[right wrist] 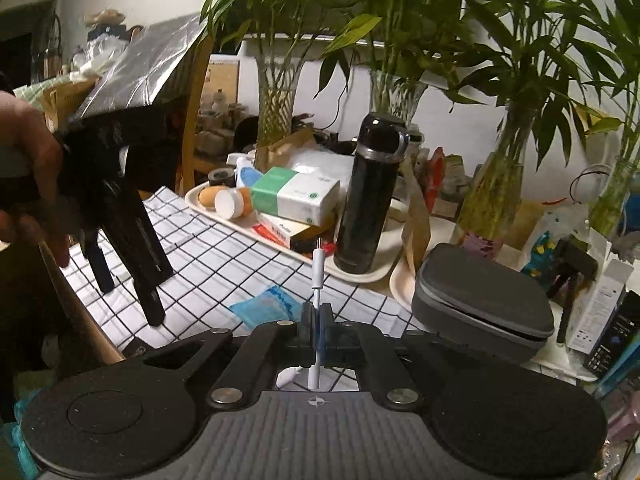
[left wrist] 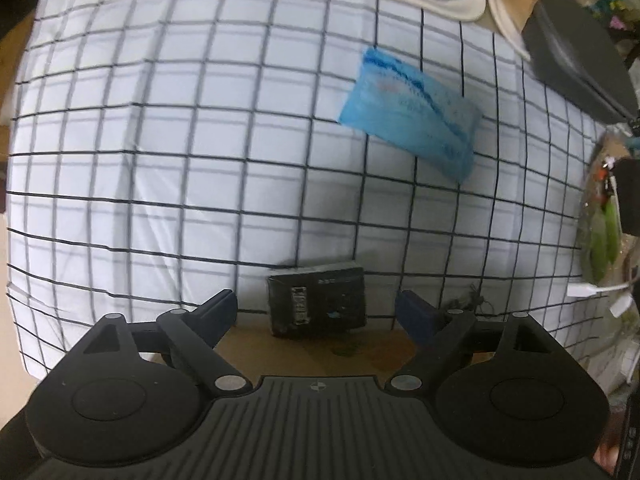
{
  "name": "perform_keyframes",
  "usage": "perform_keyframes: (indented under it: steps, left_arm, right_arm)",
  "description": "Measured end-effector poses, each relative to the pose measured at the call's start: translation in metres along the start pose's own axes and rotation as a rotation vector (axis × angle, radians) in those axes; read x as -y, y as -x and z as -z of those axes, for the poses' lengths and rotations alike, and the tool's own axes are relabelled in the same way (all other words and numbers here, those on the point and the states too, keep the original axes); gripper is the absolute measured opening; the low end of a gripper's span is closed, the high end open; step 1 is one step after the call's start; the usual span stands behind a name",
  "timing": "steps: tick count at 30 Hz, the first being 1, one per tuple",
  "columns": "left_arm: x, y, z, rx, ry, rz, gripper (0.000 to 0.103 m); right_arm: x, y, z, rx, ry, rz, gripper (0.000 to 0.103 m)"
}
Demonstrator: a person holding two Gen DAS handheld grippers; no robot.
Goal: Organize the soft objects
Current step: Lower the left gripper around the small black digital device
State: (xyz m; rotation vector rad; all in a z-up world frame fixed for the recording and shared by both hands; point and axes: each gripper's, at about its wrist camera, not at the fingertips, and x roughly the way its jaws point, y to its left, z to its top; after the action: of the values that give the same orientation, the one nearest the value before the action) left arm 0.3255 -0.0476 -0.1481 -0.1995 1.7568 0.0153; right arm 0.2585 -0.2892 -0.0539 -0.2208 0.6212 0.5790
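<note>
Between the wide-spread fingers of the left gripper (left wrist: pixel 316 312): black box (left wrist: pixel 318 300); beyond, blue packet (left wrist: pixel 412 114) on checked cloth (left wrist: pixel 160 140). Right gripper (right wrist: pixel 316 320): clamped on white cable (right wrist: pixel 317 272).

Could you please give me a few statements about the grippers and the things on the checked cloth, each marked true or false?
1. The left gripper has wide-open jaws with nothing gripped. True.
2. The right gripper is empty. False: it is shut on a white cable.
3. A blue packet lies on the checked cloth. True.
4. The black flask lies on its side. False: it stands upright on a tray.
</note>
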Motion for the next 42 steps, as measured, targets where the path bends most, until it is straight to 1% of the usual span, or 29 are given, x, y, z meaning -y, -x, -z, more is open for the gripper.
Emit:
perform_keyframes:
  steps: [3,6,9,12,16,18,19,21,23,24,25,27,31,34,36,37,38,39,40,41,42]
  left_arm:
    - [0.007,-0.009,-0.011,-0.058,0.007,0.003,0.088]
    - [0.010,-0.015,-0.022,-0.081,0.016,-0.030,0.088]
    - [0.012,-0.022,-0.029,-0.094,0.017,-0.081,0.088]
    - [0.014,-0.032,-0.032,-0.117,0.005,-0.128,0.088]
    - [0.019,-0.049,-0.031,-0.163,-0.031,-0.162,0.088]
    - [0.019,-0.054,-0.029,-0.175,-0.034,-0.173,0.085]
    - [0.019,-0.056,-0.028,-0.178,-0.039,-0.172,0.080]
    - [0.020,-0.058,-0.025,-0.181,-0.047,-0.171,0.038]
    - [0.019,-0.058,-0.023,-0.173,-0.056,-0.179,0.023]
    - [0.021,-0.057,-0.019,-0.155,-0.076,-0.180,0.017]
    - [0.023,-0.054,-0.016,-0.133,-0.098,-0.186,0.016]
    - [0.024,-0.046,-0.010,-0.091,-0.115,-0.178,0.004]
    - [0.027,-0.026,-0.001,-0.007,-0.145,-0.148,0.003]
    - [0.023,-0.014,-0.001,0.020,-0.153,-0.131,0.003]
    - [0.026,-0.009,-0.003,0.032,-0.161,-0.125,0.007]
    - [0.025,-0.007,-0.004,0.028,-0.162,-0.118,0.014]
    - [0.023,-0.006,-0.006,0.016,-0.158,-0.114,0.037]
    - [0.022,-0.005,-0.008,0.002,-0.155,-0.102,0.068]
    - [0.021,-0.006,-0.009,-0.005,-0.152,-0.086,0.081]
    - [0.020,-0.009,-0.010,-0.012,-0.147,-0.072,0.090]
    - [0.019,-0.013,-0.010,-0.026,-0.135,-0.064,0.090]
  right_arm:
    - [0.001,0.001,-0.001,0.011,-0.007,-0.008,0.004]
    - [0.001,0.002,-0.003,0.024,-0.010,-0.016,0.004]
    - [0.002,0.002,-0.003,0.031,-0.009,-0.020,0.004]
    - [0.003,0.003,-0.002,0.033,-0.009,-0.022,0.004]
    - [0.003,0.004,-0.002,0.034,-0.011,-0.022,0.004]
    - [0.004,0.004,-0.001,0.036,-0.012,-0.019,0.004]
    - [0.003,0.005,-0.001,0.036,-0.014,-0.018,0.004]
    - [0.003,0.005,-0.002,0.038,-0.015,-0.019,0.004]
    - [0.003,0.005,-0.002,0.037,-0.016,-0.021,0.004]
    - [0.003,0.005,-0.002,0.035,-0.016,-0.022,0.004]
    - [0.003,0.004,-0.002,0.033,-0.017,-0.023,0.004]
    - [0.003,0.003,-0.002,0.028,-0.016,-0.021,0.004]
    - [0.002,0.001,-0.002,0.022,-0.020,-0.022,0.004]
    - [0.000,-0.001,-0.003,0.019,-0.014,-0.023,0.004]
    - [-0.001,-0.003,-0.003,0.015,-0.011,-0.026,0.004]
    - [-0.001,-0.003,-0.004,0.013,-0.009,-0.025,0.004]
    - [-0.001,-0.004,-0.004,0.012,-0.007,-0.025,0.004]
    - [-0.001,-0.004,-0.004,0.011,-0.007,-0.026,0.004]
    - [-0.002,-0.004,-0.004,0.010,-0.005,-0.027,0.004]
    - [-0.002,-0.005,-0.004,0.009,-0.002,-0.025,0.004]
    - [-0.002,-0.005,-0.004,0.008,0.001,-0.025,0.004]
